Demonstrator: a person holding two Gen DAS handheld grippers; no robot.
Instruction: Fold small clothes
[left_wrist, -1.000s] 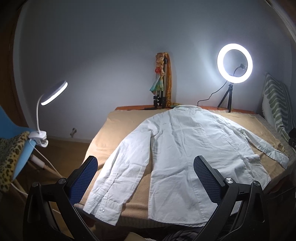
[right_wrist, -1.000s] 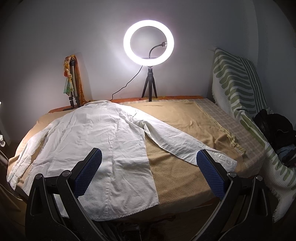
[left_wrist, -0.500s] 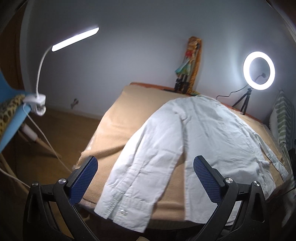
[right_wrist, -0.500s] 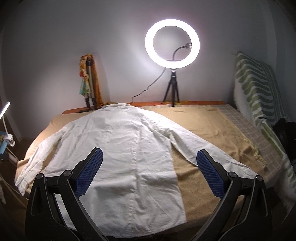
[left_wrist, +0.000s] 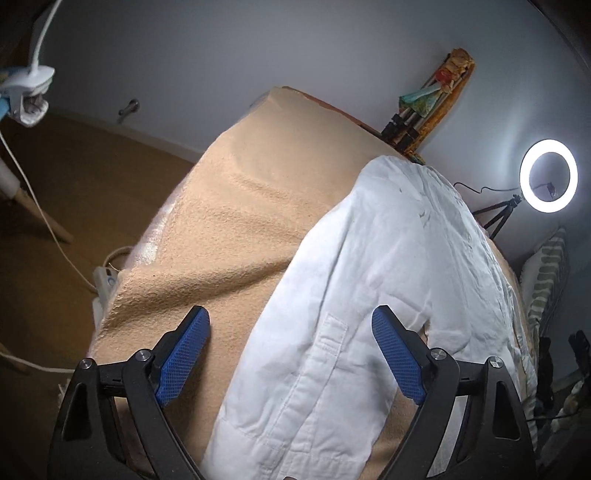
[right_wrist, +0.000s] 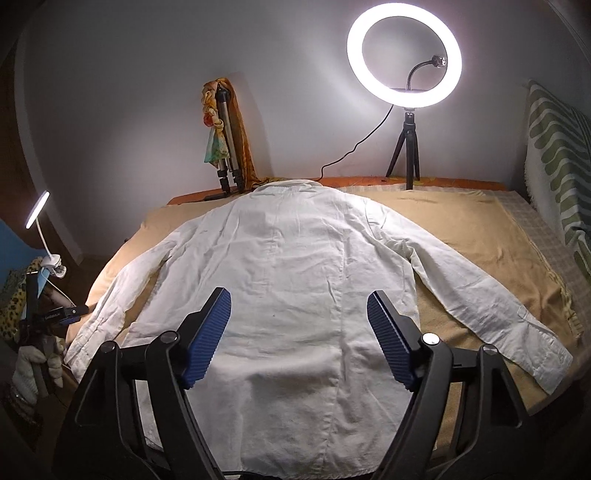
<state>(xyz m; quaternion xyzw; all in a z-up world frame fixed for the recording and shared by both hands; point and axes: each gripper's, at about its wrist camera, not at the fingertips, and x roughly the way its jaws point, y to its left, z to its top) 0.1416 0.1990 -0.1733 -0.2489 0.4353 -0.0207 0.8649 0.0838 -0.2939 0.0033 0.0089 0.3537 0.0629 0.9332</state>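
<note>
A white long-sleeved shirt (right_wrist: 295, 258) lies flat, back up, collar toward the wall, on a tan blanket (right_wrist: 461, 229). My right gripper (right_wrist: 298, 299) hovers over the lower back of the shirt. Its jaws are closing, and the blue pads (right_wrist: 207, 332) stand apart above the cloth without pinching it. My left gripper (left_wrist: 290, 325) hangs tilted over the shirt's left sleeve (left_wrist: 388, 258), near the cuff (left_wrist: 295, 406). Its jaws are closing too, and the sleeve lies below and between them, not pinched. In the right wrist view a gloved hand (right_wrist: 37, 362) holds that gripper beside the left cuff.
A lit ring light (right_wrist: 356, 55) on a small tripod stands at the back wall, with a folded tripod draped in a scarf (right_wrist: 225, 140) to its left. A clip lamp (left_wrist: 33, 81) and a power strip (left_wrist: 105, 277) sit off the table's left edge. A green-striped cushion (right_wrist: 554, 147) leans on the right.
The left gripper swung left and down and rolled, coming close over the left sleeve cuff. The right gripper shifted to sit centred over the shirt's back. Both pairs of jaws stand narrower.
</note>
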